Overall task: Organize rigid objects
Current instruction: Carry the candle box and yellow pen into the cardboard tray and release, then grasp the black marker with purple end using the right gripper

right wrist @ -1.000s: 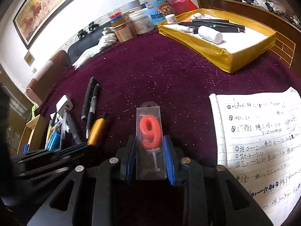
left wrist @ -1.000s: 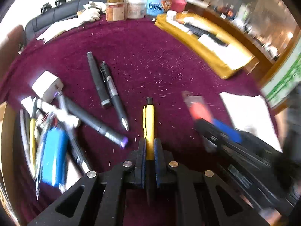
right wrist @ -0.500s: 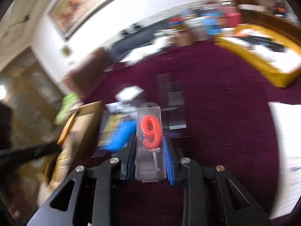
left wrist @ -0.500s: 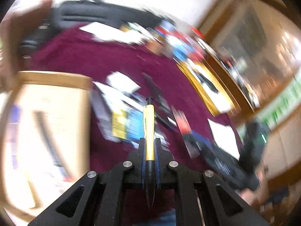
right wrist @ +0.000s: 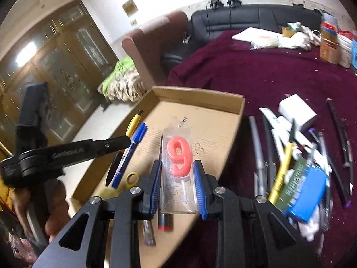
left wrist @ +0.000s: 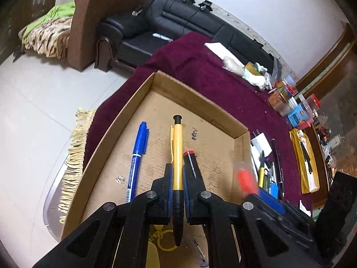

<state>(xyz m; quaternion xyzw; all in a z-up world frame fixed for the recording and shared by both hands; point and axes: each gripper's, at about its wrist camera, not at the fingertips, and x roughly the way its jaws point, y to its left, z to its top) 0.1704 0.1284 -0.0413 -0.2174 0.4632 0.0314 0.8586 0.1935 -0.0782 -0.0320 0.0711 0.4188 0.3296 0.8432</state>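
Note:
My left gripper (left wrist: 177, 174) is shut on a yellow pen (left wrist: 177, 151) and holds it over the shallow cardboard box (left wrist: 196, 93). A blue marker (left wrist: 136, 160) and a red-capped black pen (left wrist: 189, 156) lie in the box. My right gripper (right wrist: 178, 174) is shut on a clear packet with a red number-9 candle (right wrist: 179, 156), also over the box (right wrist: 200, 96). The left gripper with the yellow pen (right wrist: 133, 124) shows in the right wrist view at left. The candle shows blurred in the left wrist view (left wrist: 245, 178).
A heap of pens, a white charger (right wrist: 296, 111) and a blue box (right wrist: 308, 198) lies on the maroon cloth right of the cardboard box. Jars (left wrist: 283, 98) and a yellow tray (left wrist: 305, 156) stand farther right. The table edge and floor are at left.
Both grippers have swung left from the pen heap to over the cardboard box, each still holding its object.

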